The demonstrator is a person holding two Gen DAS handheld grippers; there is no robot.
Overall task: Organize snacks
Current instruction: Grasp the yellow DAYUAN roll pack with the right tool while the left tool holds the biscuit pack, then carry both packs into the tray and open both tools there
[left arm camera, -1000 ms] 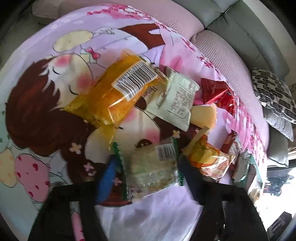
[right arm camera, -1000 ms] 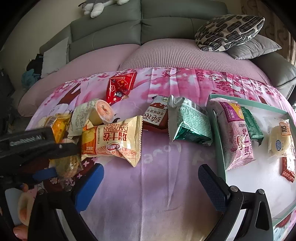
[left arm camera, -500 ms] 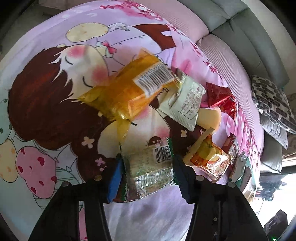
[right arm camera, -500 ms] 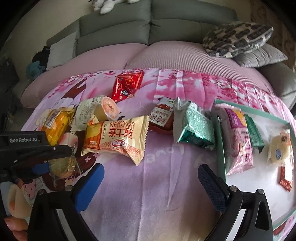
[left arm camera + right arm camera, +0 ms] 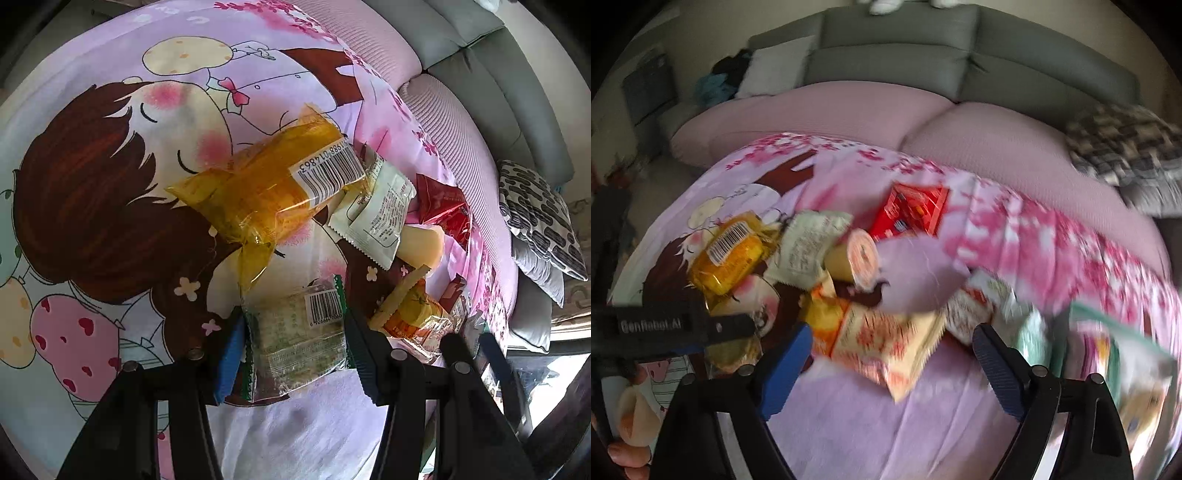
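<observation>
The left gripper (image 5: 293,341) is clamped on a clear cake pack (image 5: 295,343) with green serrated edges and a barcode label; both pads (image 5: 231,354) press its sides, and the pack lies on the cartoon-print sheet (image 5: 110,221). Whether the pack is lifted off the sheet cannot be told. Just beyond it lies a yellow pack (image 5: 266,192) with a barcode, tilted, with 1 end overlapping a white sachet (image 5: 376,210). A cream cup (image 5: 421,245) lies on its side beside the sachet, and a red packet (image 5: 443,206) sits behind it. An orange-and-cream bag (image 5: 410,314) lies just right of the left gripper's right finger. The right gripper (image 5: 892,363) has its jaws set wide, having just been narrowing, with nothing pressed between the pads; the near end of that orange-and-cream bag (image 5: 882,339) lies in the gap, untouched. The right wrist view is motion-blurred. In that view the yellow pack (image 5: 733,254), white sachet (image 5: 809,251), cream cup (image 5: 855,258) and red packet (image 5: 910,212) form a cluster on the sheet (image 5: 868,424). A green-rimmed tray (image 5: 1108,321) holding more snacks sits at the right edge, blurred. The left gripper's body (image 5: 665,328) and a hand (image 5: 633,424) appear at the left. A grey sofa (image 5: 905,66) stands behind.
</observation>
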